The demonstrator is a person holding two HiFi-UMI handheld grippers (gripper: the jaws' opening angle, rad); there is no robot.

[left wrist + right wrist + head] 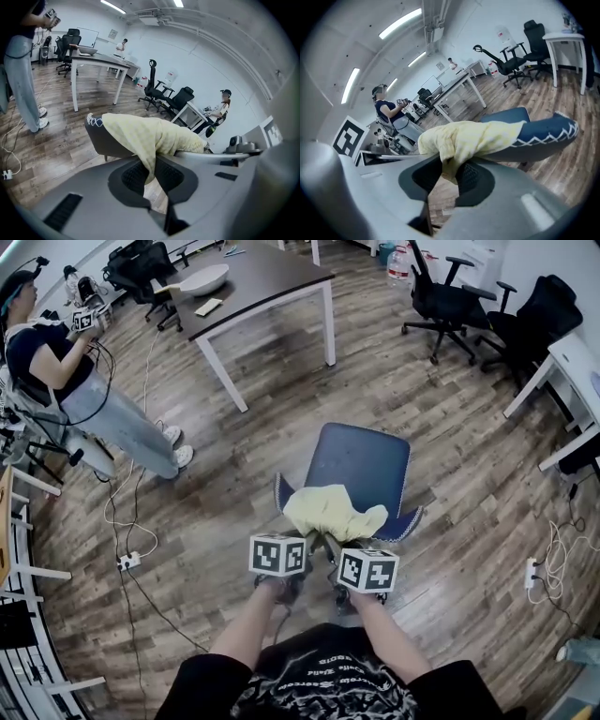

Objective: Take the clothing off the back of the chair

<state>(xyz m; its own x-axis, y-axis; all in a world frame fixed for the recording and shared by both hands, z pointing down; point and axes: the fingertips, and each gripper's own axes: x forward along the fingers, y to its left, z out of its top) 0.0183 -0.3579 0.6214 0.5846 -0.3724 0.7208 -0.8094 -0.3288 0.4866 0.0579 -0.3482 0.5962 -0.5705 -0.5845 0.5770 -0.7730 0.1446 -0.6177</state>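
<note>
Yellow clothing (333, 510) lies draped over the back of the chair (361, 465), its long axis running side to side. On the left, the left hand-held gripper (152, 177) is pinched on a hanging fold right at its tips. Over on the right, the right hand-held gripper (450, 176) is clamped on the other end. Both sit equally near, with the cloth just ahead of them, so lifting up and back should free it.

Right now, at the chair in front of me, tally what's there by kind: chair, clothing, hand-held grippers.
blue chair: 1
yellow garment: 1
hand-held grippers: 2 (left hand-held gripper, right hand-held gripper, each shut on the garment)
Total: 4
</note>
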